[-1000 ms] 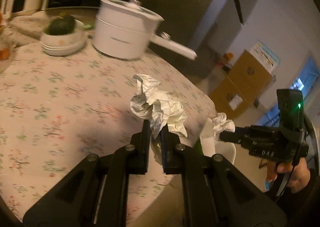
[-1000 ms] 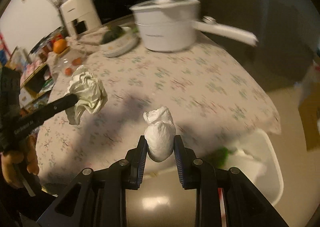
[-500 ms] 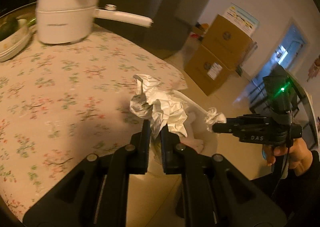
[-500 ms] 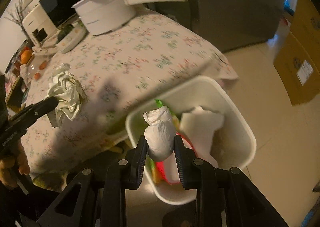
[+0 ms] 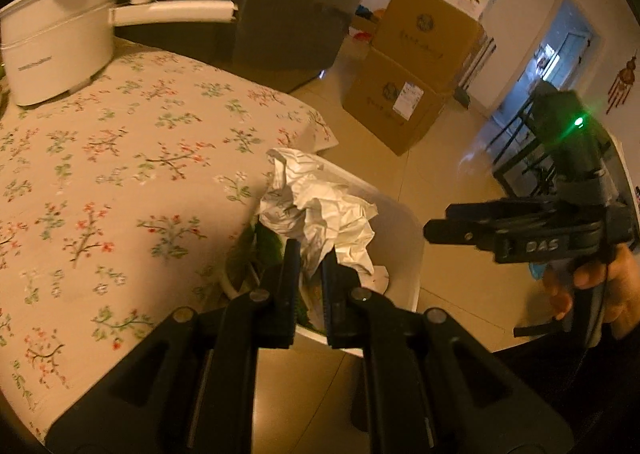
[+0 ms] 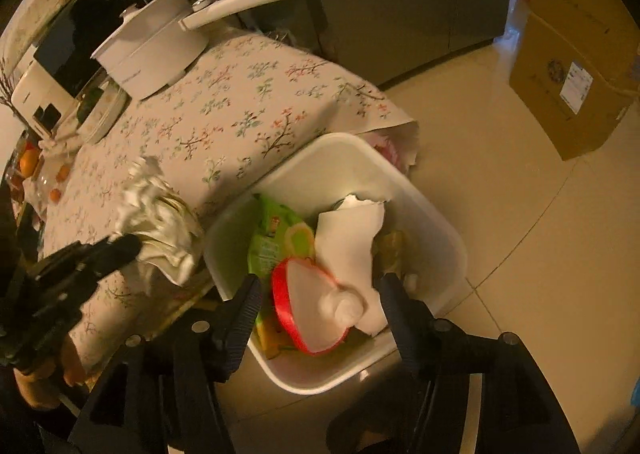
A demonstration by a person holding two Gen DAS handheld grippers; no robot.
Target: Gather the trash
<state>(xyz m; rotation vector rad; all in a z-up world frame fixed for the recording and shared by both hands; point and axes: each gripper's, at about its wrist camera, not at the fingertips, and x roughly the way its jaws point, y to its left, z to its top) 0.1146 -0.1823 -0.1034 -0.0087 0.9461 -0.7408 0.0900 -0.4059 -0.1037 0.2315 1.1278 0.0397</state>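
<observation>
Left wrist view: the surface (image 5: 120, 182) fills the side from seven to eleven o'clock, covered by a cloth printed with small flower sprigs. A smooth white pot (image 5: 56, 54) with a long handle stands at ten o'clock. Glossy pale floor tiles run toward one o'clock, where two cardboard boxes (image 5: 416, 66) are stacked. The left claw (image 5: 310, 266) is almost fully closed, pinching a crumpled wad of paper (image 5: 320, 210) above the white bin (image 5: 400, 254). At three o'clock the right claw (image 5: 432, 228) reaches in, gripped by a hand (image 5: 592, 282).

Right wrist view: the floral surface (image 6: 224, 106) spreads from nine to twelve o'clock, with the pot (image 6: 152, 50) at eleven. The rounded rectangular plastic bin (image 6: 436, 230) stands on the floor against the surface's edge, holding a green wrapper (image 6: 272, 238), torn white paper (image 6: 352, 230) and a red-rimmed lid (image 6: 304, 302). The right claw (image 6: 318, 294) is opening, its jaws wide apart and clear of a small white tissue ball (image 6: 344, 306), which is between them and over the lid inside the bin. At eight o'clock the left claw (image 6: 120, 250) holds the wad (image 6: 160, 230).
</observation>
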